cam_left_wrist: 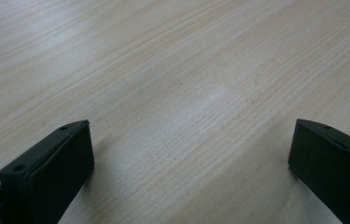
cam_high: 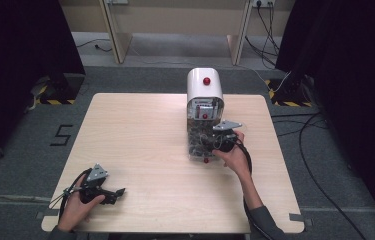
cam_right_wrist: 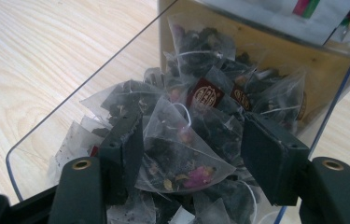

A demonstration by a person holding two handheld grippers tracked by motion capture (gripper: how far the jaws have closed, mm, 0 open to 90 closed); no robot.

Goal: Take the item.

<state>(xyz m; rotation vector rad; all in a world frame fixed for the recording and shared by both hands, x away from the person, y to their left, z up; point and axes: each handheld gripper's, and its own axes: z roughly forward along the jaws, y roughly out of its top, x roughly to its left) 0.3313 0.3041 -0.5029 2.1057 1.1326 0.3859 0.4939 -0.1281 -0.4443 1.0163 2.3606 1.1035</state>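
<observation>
A pale wooden table (cam_high: 140, 130) is standing on grey carpet, where a black "5" marking (cam_high: 61, 135) is lying on the floor to its left. Toward the far right of the tabletop, a white, round-topped dispenser (cam_high: 204, 92) with red knobs is sitting with its clear tray (cam_right_wrist: 37, 140) pulled out toward the person. The tray is brimming with pyramid tea bags.

The person's right hand is holding the right gripper (cam_right_wrist: 189, 154) down in that tray. Its jaws are standing apart on either side of one tea bag (cam_right_wrist: 177, 154) of dark leaves and pink petals, not yet closing on it. At the near left, the left gripper (cam_left_wrist: 189, 154) is resting low over bare wood, with its jaws spread wide and nothing between them.

From here, the bags look light and tangled by their strings. A closing grip could be catching a neighbour's string and dragging several out, or pinching only thin mesh and tearing it. The clear tray wall is close on the gripper's left side, so a jaw could be knocking it.

A dark red paper tag (cam_right_wrist: 205, 97) is showing a gold emblem, too small to read.
</observation>
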